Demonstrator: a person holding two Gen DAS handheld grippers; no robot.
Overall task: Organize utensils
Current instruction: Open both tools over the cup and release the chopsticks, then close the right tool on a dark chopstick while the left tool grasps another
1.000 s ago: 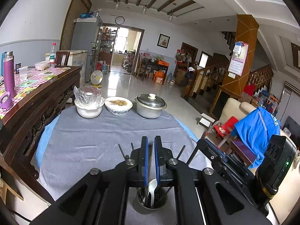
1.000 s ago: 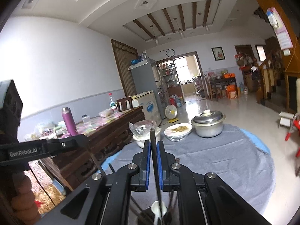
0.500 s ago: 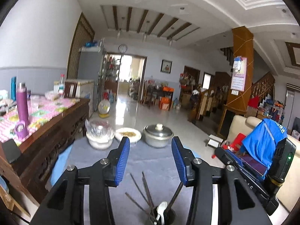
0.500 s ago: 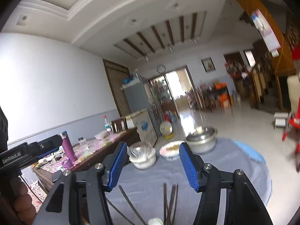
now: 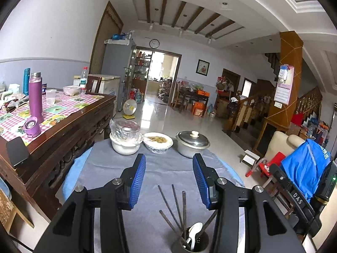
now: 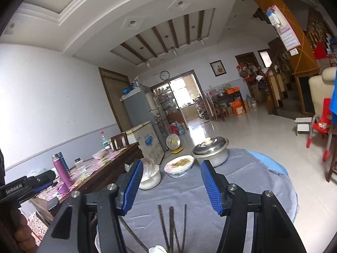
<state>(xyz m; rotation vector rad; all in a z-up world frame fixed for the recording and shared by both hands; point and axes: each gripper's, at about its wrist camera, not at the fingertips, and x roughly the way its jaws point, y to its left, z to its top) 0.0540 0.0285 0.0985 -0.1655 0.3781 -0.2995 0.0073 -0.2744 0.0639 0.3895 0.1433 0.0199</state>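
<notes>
A metal utensil holder stands on the grey tablecloth, low in the left wrist view. Several dark chopsticks and a white spoon stick up out of it. My left gripper hangs above and behind the holder, open, with nothing between its blue pads. My right gripper is open too, and the chopsticks and spoon tip rise below its spread fingers without touching them. The holder itself is out of the right wrist view.
At the table's far edge stand a plastic-covered white bowl, a bowl of food and a lidded steel pot. A wooden sideboard with a purple flask lies to the left. A hand holds the other gripper's handle.
Both grippers went from shut to open. The left let go of the spoon and the right let go of a chopstick into the holder. Both then drew back and tilted up.
</notes>
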